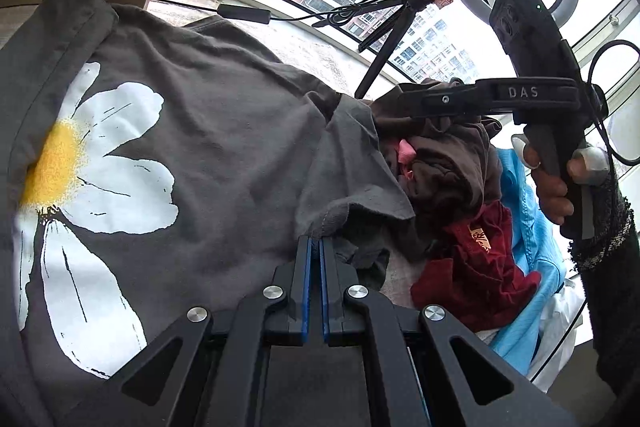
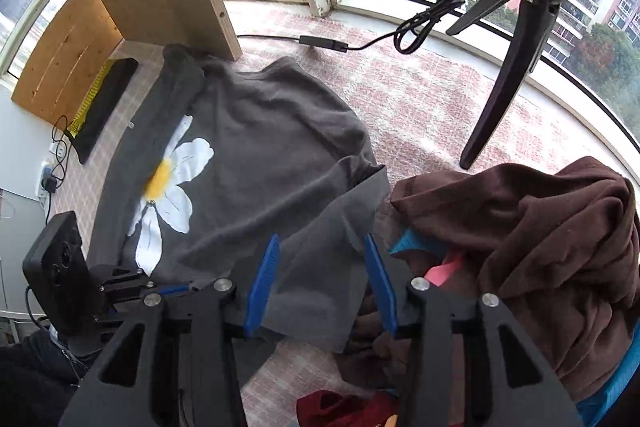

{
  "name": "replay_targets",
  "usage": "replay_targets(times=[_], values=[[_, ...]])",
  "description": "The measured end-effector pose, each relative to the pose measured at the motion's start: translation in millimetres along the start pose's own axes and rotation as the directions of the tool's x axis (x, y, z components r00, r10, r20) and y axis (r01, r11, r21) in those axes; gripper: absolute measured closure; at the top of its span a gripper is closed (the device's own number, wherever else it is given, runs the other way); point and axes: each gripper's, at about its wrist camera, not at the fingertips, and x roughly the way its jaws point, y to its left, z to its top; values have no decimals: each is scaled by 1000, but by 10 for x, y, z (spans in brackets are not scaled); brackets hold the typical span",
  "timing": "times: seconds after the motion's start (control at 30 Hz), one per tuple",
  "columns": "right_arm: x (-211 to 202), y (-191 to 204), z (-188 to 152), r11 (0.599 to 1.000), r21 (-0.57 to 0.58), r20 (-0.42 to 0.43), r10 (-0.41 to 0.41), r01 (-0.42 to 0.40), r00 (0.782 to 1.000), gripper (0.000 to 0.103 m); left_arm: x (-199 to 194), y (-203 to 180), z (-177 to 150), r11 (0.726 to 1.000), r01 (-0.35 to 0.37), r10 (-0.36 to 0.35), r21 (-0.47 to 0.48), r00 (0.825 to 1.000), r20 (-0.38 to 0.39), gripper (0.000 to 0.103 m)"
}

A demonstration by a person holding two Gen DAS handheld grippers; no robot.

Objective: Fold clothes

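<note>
Folding has barely begun: the gray daisy shirt (image 2: 256, 155) lies spread on the surface (image 2: 420, 99). My left fingers (image 1: 315, 247) pinch its edge; my right fingers (image 2: 320, 259) hang open over its sleeve. The clothes pile (image 2: 540, 227) waits.

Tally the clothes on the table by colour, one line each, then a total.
Grey shirt with daisy print: 1
Brown garment: 1
Dark red garment: 1
Light blue garment: 1
Pink piece, partly hidden: 1
Total: 5
</note>
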Motion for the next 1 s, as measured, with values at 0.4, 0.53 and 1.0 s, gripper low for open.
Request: replay_targets(times=[0.4, 0.53, 1.0], values=[[284, -138, -321, 993, -48, -28, 109, -110, 994, 88, 97, -67, 6, 999, -25, 26, 36, 999, -28, 100], [246, -98, -312, 990, -62, -44, 123, -125, 991, 101, 113, -102, -5, 999, -17, 18, 45, 999, -33, 100], [-68, 644, 851, 951, -37, 197, 308, -307, 931, 76, -277, 388, -50, 971, -165, 174, -173, 984, 38, 93]])
